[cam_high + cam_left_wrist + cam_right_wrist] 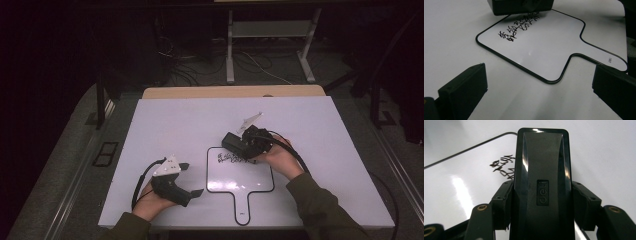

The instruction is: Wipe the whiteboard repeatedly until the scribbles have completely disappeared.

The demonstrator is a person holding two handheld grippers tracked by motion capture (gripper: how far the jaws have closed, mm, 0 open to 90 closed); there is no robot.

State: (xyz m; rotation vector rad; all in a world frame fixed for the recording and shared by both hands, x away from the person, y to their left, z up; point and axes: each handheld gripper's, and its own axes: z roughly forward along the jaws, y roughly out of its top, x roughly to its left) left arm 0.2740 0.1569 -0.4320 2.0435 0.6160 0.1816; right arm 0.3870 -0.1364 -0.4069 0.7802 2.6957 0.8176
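My left gripper [187, 179] near desk [150, 125] edge, fingers [464, 90] spread wide, nothing between, resting left of board [240, 175]. Board flat on desk, handle toward me, black scribble [520, 27] at far end. My right gripper [235, 146] beyond, over board's far edge, fingers [501, 202] clamped on eraser [541, 182] sides; eraser juts forward past fingertips, just over scribble, contact with board unclear.

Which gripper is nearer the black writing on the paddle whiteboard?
Right. The right gripper holds the eraser at the writing; the left gripper rests off the whiteboard's left edge.
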